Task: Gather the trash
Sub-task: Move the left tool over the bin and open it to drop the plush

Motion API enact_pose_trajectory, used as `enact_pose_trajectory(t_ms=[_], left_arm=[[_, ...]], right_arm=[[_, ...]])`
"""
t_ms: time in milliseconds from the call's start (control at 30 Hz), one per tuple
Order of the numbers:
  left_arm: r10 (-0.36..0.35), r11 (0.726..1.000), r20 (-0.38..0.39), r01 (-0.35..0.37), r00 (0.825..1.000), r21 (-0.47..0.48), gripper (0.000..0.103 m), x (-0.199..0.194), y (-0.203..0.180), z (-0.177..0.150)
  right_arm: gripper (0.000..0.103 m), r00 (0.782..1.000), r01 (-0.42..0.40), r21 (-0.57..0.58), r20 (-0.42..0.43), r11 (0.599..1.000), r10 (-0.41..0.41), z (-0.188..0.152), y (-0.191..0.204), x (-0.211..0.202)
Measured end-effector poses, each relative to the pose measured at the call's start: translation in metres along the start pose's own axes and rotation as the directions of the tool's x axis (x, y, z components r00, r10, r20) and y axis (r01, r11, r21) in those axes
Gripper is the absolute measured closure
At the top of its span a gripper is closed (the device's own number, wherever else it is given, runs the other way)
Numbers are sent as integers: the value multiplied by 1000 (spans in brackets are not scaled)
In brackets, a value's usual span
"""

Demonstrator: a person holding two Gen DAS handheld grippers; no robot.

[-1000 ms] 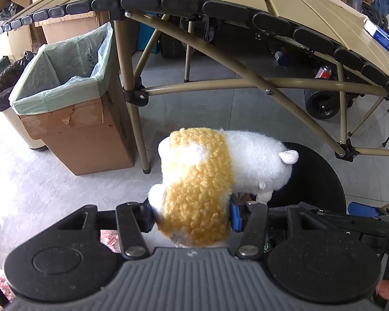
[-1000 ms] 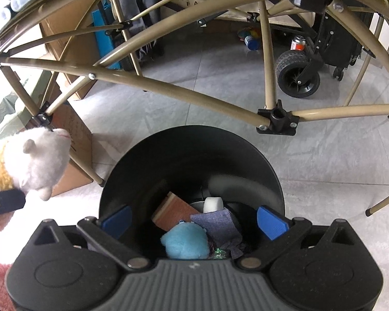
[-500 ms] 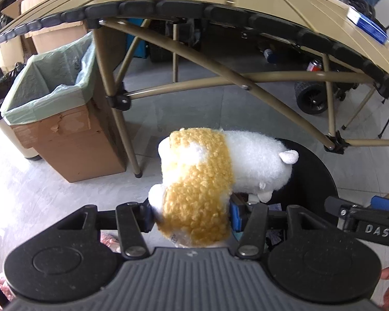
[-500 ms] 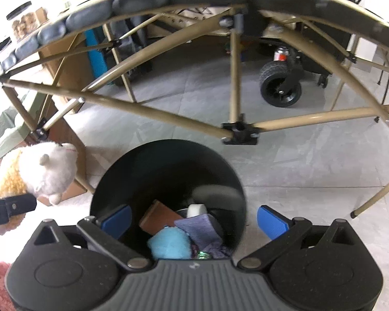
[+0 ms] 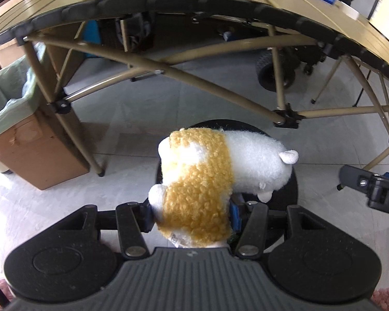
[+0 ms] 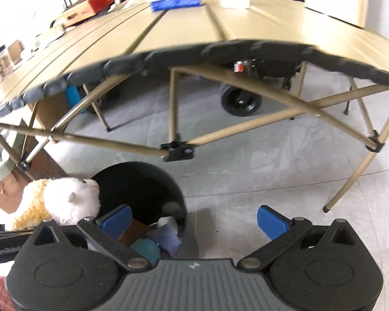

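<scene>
Now left gripper (image 5: 192, 211) clamps plush toy (image 5: 220, 171) above black bin (image 6: 142, 181); right gripper (image 6: 194, 220) wide, empty.

plush toy (image 5: 220, 176) above bin (image 6: 142, 181), table (image 6: 194, 26) behind

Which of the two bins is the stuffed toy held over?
The round black bin, beneath the toy in the left tongs; the bag-lined cardboard box stands aside.

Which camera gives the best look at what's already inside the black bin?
The right wrist view. It looks down into the black bin, showing a teal plush, purple cloth and a brown item. In the left wrist view the plush toy in the left claw hides the bin's opening; only its rim shows.
</scene>
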State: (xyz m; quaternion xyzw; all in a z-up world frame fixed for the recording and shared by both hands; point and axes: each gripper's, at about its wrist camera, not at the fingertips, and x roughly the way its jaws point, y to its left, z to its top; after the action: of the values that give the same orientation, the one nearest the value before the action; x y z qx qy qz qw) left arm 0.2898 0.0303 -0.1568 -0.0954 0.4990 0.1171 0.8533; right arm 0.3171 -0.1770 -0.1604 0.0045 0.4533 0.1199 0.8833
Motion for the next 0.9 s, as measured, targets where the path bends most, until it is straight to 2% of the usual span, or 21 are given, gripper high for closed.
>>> enact_pose_trajectory(t_ms=[333,900], left_arm=[[14,999,-46,-13,999,38,50,26,-38,9],[4,999,-171,3,985,38,50,77,-60,5]], right_arm=[[0,997,36,130,67,991,-45,5,-54,-24],[0,994,109,180,10,978,-112,-5,-78,-3]])
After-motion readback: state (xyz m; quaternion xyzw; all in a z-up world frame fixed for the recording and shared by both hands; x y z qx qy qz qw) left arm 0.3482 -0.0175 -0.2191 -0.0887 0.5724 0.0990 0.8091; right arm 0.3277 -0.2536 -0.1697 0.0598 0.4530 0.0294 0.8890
